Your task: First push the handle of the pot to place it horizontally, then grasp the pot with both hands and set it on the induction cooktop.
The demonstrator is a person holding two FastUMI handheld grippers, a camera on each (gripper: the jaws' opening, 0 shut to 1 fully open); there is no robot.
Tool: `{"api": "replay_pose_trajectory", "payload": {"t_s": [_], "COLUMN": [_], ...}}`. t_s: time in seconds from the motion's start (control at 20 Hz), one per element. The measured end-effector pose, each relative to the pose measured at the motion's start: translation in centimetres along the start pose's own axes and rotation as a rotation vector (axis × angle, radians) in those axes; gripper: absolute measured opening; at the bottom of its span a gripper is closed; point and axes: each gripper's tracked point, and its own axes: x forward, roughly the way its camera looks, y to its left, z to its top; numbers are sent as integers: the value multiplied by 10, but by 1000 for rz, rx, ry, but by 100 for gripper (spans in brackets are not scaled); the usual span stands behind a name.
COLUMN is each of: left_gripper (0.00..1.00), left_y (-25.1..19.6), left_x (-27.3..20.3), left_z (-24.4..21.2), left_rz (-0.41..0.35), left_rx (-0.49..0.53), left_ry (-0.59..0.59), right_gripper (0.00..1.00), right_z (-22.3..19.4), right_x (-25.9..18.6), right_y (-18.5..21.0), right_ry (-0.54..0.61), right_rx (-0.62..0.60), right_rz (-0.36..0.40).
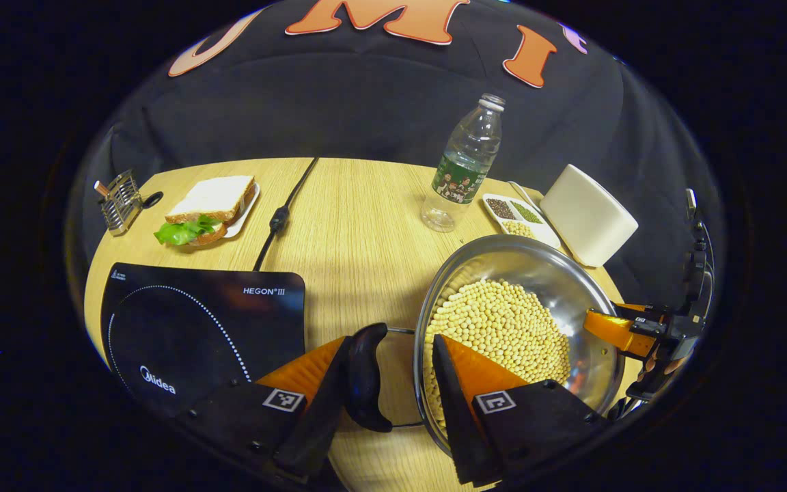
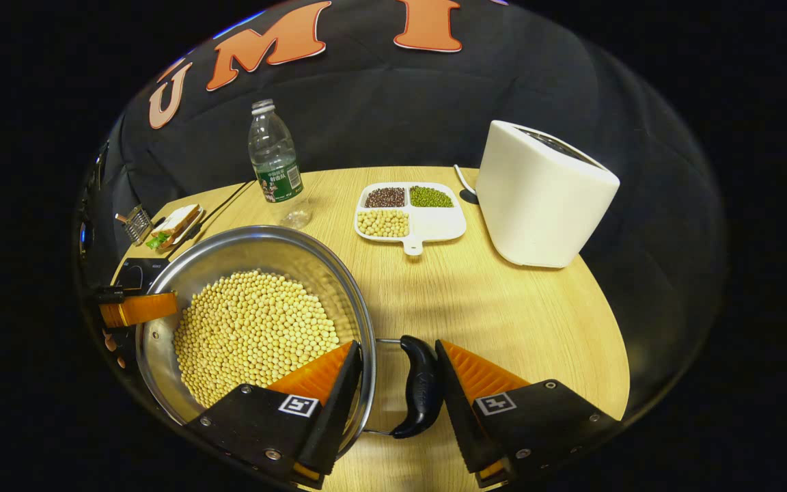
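A steel pot (image 1: 571, 280) full of soybeans stands on the wooden table, right of the black induction cooktop (image 1: 195, 321). My left gripper (image 1: 393, 338) is open and straddles the pot's left side. Its left finger touches the black handle (image 1: 366, 376), and its right finger reaches over the rim above the beans. On the opposite side my right gripper (image 2: 397, 343) is open in the same way. One finger is inside the pot (image 2: 264, 239) and the other rests against the black handle (image 2: 424, 386). Each view shows the other gripper across the pot, the right gripper (image 1: 632, 331) and the left gripper (image 2: 137, 307).
A water bottle (image 1: 465, 164), a divided dish of beans (image 2: 410, 212) and a white appliance (image 2: 540, 195) stand behind the pot. A sandwich on a plate (image 1: 209, 208), a small metal rack (image 1: 120, 201) and a black cable (image 1: 284, 212) lie behind the cooktop.
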Motion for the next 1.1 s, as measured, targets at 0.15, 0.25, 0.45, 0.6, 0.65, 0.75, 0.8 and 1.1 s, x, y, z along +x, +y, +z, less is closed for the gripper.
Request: {"api": "replay_pose_trajectory", "payload": {"t_s": [0.15,0.25,0.45,0.6,0.65,0.75,0.8,1.1], "left_gripper": [79,79,78,71,70,68,68,69], "left_y": [1,-5,5,4,5,5,5,9], "left_x": [4,6,12,13,11,11,10,-15], "left_z": [-4,-3,0,1,0,1,1,21], "left_rz": [31,28,76,73,80,89,89,106], "left_rx": [54,73,67,73,73,71,70,92], "left_ry": [15,10,-21,-38,-43,-44,-45,-111], "right_gripper": [69,69,68,65,62,53,55,49], "right_z": [-1,-1,-1,0,-1,-2,-3,15], "right_x": [1,1,1,0,0,-2,-3,-28], "right_y": [-1,-2,-2,-1,-1,0,1,7], "right_ry": [4,10,9,11,12,28,31,-24], "right_rx": [9,19,5,12,18,44,42,49], "right_rz": [4,4,-7,0,5,17,20,19]}}
